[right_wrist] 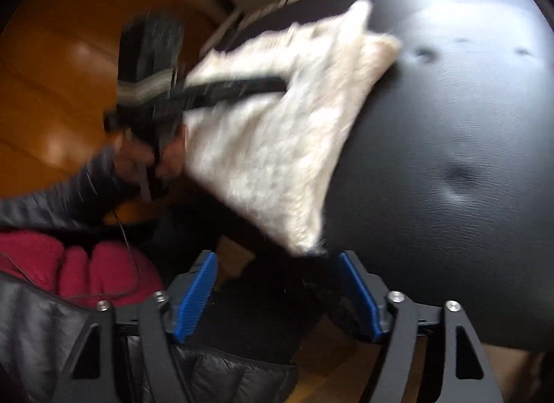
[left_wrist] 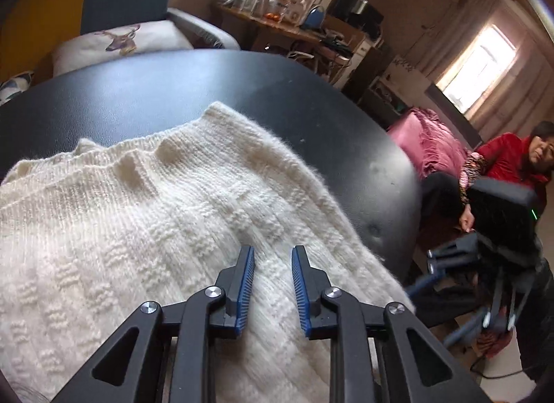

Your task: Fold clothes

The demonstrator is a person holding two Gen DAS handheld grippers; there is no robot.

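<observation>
A cream knitted sweater (left_wrist: 145,216) lies spread on the black padded table (left_wrist: 194,84). My left gripper (left_wrist: 273,253) hovers open just over the sweater's near right part, with only flat knit between its blue pads. In the blurred right wrist view the sweater (right_wrist: 297,132) reaches the table's edge, and one corner hangs just ahead of my open right gripper (right_wrist: 277,259), which holds nothing. The left gripper (right_wrist: 278,86) and the hand holding it show on the sweater's far side. The right gripper (left_wrist: 424,271) appears blurred off the table's right edge.
The black table (right_wrist: 450,125) has dimpled buttons and a rounded edge. A person in red (left_wrist: 512,160) sits at the right beside a pink-covered seat (left_wrist: 432,139). A deer-print cushion (left_wrist: 121,39) lies behind the table. A red garment (right_wrist: 69,264) and a black padded jacket (right_wrist: 41,333) are below.
</observation>
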